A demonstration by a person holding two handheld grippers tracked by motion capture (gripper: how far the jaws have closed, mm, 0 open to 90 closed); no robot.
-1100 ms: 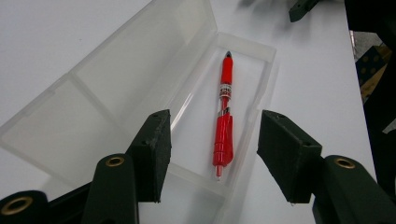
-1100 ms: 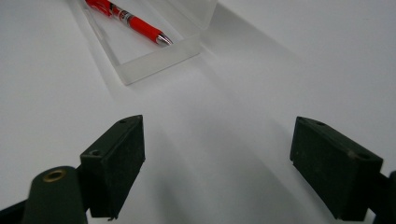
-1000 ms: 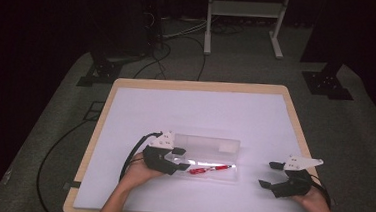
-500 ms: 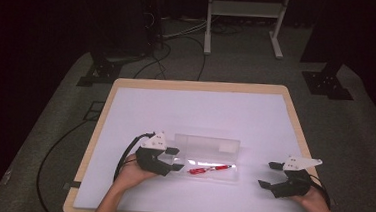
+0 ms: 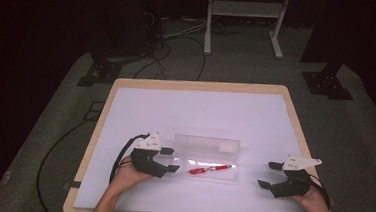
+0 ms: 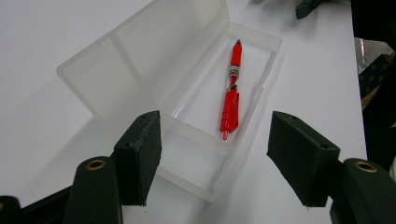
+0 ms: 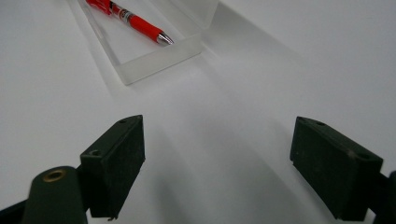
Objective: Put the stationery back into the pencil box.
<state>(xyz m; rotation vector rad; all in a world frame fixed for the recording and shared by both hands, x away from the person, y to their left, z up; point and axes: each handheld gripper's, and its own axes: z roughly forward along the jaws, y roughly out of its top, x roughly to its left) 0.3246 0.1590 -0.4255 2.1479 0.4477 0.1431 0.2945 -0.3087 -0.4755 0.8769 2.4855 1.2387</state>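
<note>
Left gripper view: my left gripper [image 6: 219,158] stands released, jaws just widened, nothing pinched; the light, slick pen [image 6: 231,88] lies ahead in the brittle case [image 6: 140,60]. I'd pinch its ribbed grip.

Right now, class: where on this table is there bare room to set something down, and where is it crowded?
Free: the wide white stretch between the open clear case and the table's far edge, and the gap between the case and the right claw. Crowded: the near left, where the left claw sits at the case holding the red pen.
</note>
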